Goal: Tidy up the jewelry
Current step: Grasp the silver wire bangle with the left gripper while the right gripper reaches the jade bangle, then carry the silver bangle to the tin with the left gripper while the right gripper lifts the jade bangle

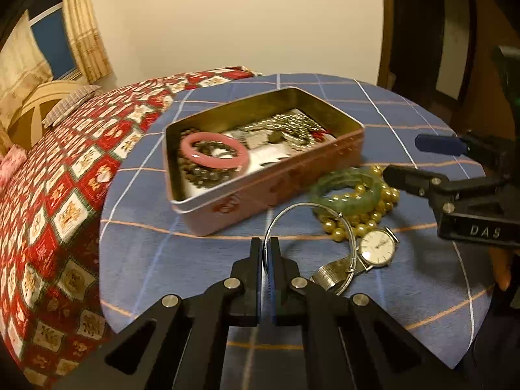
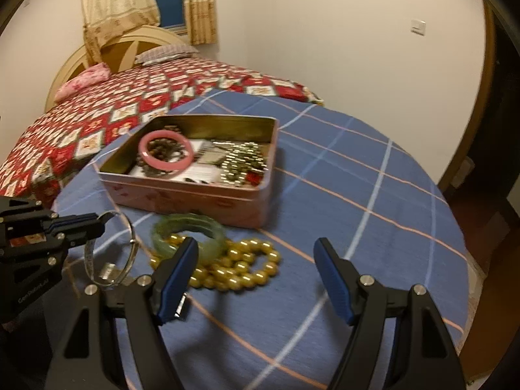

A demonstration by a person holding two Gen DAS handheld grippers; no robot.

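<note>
The left gripper (image 1: 266,247) is clenched on a thin silver wire bangle (image 1: 349,230), its two black fingers (image 1: 255,260) pressed together with the hoop's near rim pinched between the blue pads. The bangle is a smooth, round metal loop; from the pinch it arcs away beyond the fingertips and curves round to their right. In the right wrist view the same bangle (image 2: 131,243) stands tilted from the left gripper's tips (image 2: 97,226).

Just right of the left fingertips lies a wristwatch (image 1: 377,247) with a round pale dial and a woven metal mesh strap; the bangle's far side crosses over it. Beyond the watch, a chunky translucent green bangle (image 1: 346,183) rests on a heap of glossy golden round beads (image 1: 364,224).

Ahead and slightly left of the left fingers sits a rectangular pink tin box (image 1: 269,191) with rounded corners and a brassy inner wall. Inside it lie a smooth pink bangle (image 1: 214,152), dark beaded bracelets and a string of small shiny metallic beads.

The right gripper (image 2: 256,279) is released, its blue-padded fingers (image 2: 177,279) spread wide with nothing between them; the golden beads (image 2: 240,269) lie just beyond its left finger. Everything rests on a round table under a blue checked cloth (image 2: 373,227) with white and orange lines.
</note>
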